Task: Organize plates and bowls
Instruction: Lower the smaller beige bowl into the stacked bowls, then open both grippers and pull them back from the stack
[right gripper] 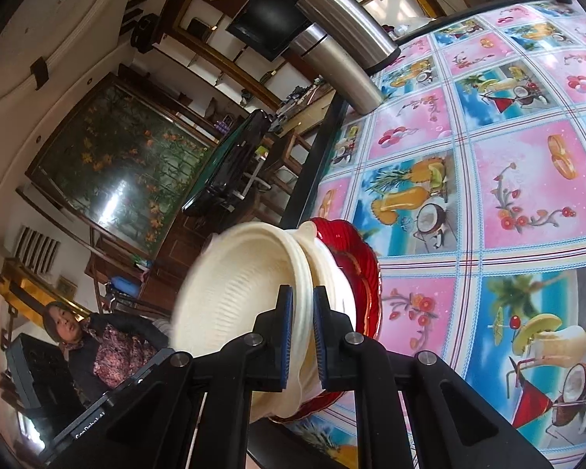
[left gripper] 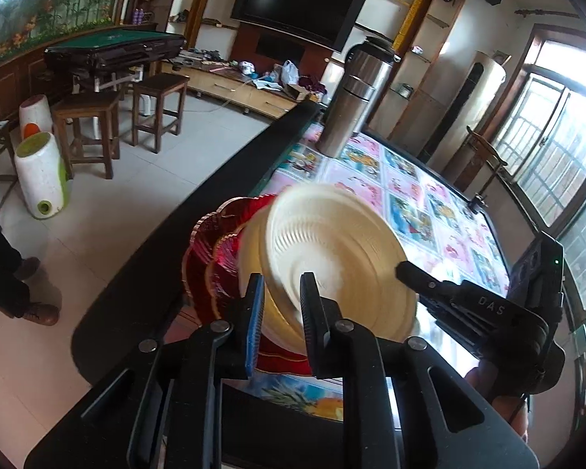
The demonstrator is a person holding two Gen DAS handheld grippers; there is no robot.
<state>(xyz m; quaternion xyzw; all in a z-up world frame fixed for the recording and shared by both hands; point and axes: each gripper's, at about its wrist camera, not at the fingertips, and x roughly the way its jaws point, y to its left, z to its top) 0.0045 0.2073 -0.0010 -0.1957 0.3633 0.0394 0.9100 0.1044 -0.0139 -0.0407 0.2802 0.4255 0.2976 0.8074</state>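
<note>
— So which way does the cream bowl (left gripper: 332, 250) face?

— Tipped steeply on edge, its mouth turned sideways rather than up, leaning on a second cream bowl (right gripper: 332, 273) in the red plate (right gripper: 365, 273) by the table (right gripper: 527, 179) edge.

— And the tongs?

— Right gripper (right gripper: 302, 336) pinches its rim (jaws narrow); left gripper (left gripper: 281, 308) clamps the bowls' rims from the opposite side.

Each black hand-held gripper (left gripper: 281, 305) (right gripper: 302, 332) has silver pivot screws and blue ribbed finger pads (left gripper: 256, 320)
</note>
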